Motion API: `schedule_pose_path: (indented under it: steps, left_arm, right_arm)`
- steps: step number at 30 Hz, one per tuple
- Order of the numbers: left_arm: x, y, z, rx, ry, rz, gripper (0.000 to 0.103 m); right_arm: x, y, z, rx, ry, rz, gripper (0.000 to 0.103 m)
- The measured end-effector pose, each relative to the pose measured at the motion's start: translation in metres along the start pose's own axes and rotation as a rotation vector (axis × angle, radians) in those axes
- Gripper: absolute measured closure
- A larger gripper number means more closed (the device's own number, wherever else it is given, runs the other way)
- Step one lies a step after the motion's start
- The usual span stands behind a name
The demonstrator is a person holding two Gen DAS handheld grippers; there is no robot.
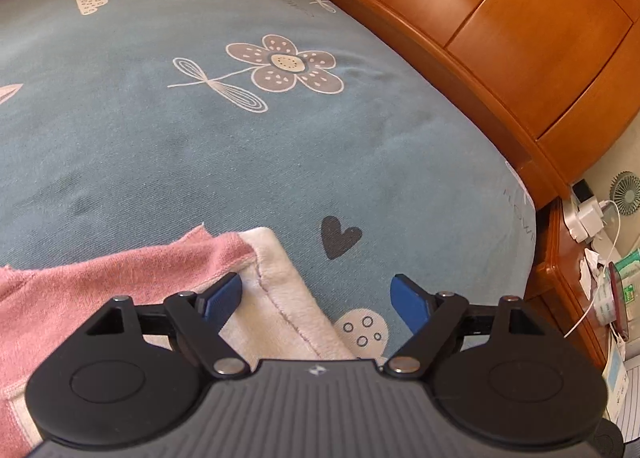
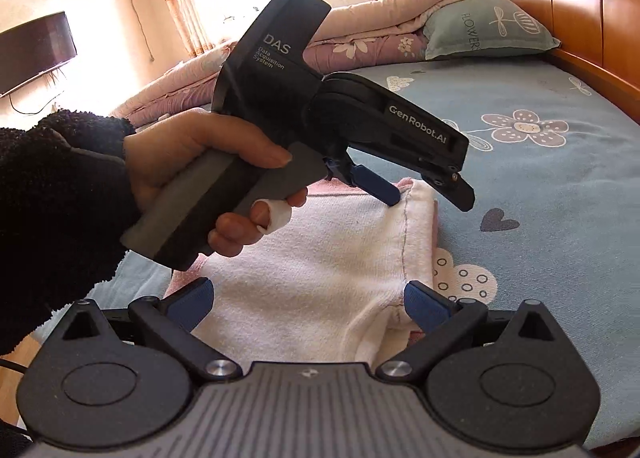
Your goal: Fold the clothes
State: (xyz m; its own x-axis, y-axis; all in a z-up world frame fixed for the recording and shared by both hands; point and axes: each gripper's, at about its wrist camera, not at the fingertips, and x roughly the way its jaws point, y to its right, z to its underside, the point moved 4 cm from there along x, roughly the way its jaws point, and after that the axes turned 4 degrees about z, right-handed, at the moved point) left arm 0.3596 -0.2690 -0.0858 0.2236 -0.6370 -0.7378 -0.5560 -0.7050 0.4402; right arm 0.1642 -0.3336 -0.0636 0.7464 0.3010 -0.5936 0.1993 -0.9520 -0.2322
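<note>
Both grippers wide open over the garment
The left gripper (image 1: 316, 298) and right gripper (image 2: 308, 304) hold nothing; the pink-and-white garment (image 2: 320, 254) lies flat, running from lower left toward the frame's centre.

Two handheld grippers: the left gripper (image 2: 424, 194) and the right gripper (image 2: 308, 308). One pink-and-white garment (image 2: 320, 266) lies on one blue bedsheet (image 2: 560, 198). Beyond the garment are one pillow (image 2: 484, 32), one wooden headboard (image 1: 500, 18) and one hand (image 2: 192, 162).
</note>
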Motion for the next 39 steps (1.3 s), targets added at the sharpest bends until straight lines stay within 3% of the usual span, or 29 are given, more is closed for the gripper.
schedule_pose_path:
  steps: [6,9,13,16,19,23,26,32,39]
  left_arm:
    - [-0.06,0.01,0.028,0.109,0.015,-0.086,0.019]
    - [-0.084,0.006,0.056,0.123,0.016,-0.128,0.018]
    - [-0.106,-0.009,0.094,0.071,0.029,-0.186,0.018]
    - [-0.12,-0.014,0.113,0.023,0.063,-0.171,0.018]
    - [-0.128,-0.012,0.123,-0.009,0.091,-0.144,0.016]
    - [-0.131,-0.015,0.136,-0.036,0.097,-0.178,0.016]
    - [-0.139,-0.023,0.149,-0.071,0.109,-0.188,0.016]
    - [-0.156,-0.038,0.165,-0.17,0.17,-0.183,0.016]
    - [-0.181,-0.041,0.169,-0.196,0.219,-0.253,0.016]
  right_arm:
    - [0.005,-0.016,0.012,-0.018,-0.037,-0.059,0.0]
    - [0.007,-0.017,0.026,-0.018,-0.079,-0.035,0.0]
    - [-0.008,0.003,0.044,0.025,-0.112,0.052,0.0]
    - [-0.027,0.003,0.039,0.05,-0.069,0.021,0.0]
    - [-0.031,-0.02,0.022,-0.003,-0.013,-0.065,0.0]
    - [-0.006,-0.041,0.028,-0.076,-0.087,-0.073,0.0]
    - [0.006,-0.035,0.046,-0.067,-0.175,-0.024,0.0]
    - [-0.007,-0.058,0.046,-0.115,-0.148,-0.128,0.0]
    - [0.022,-0.118,0.038,-0.227,-0.185,-0.324,0.0]
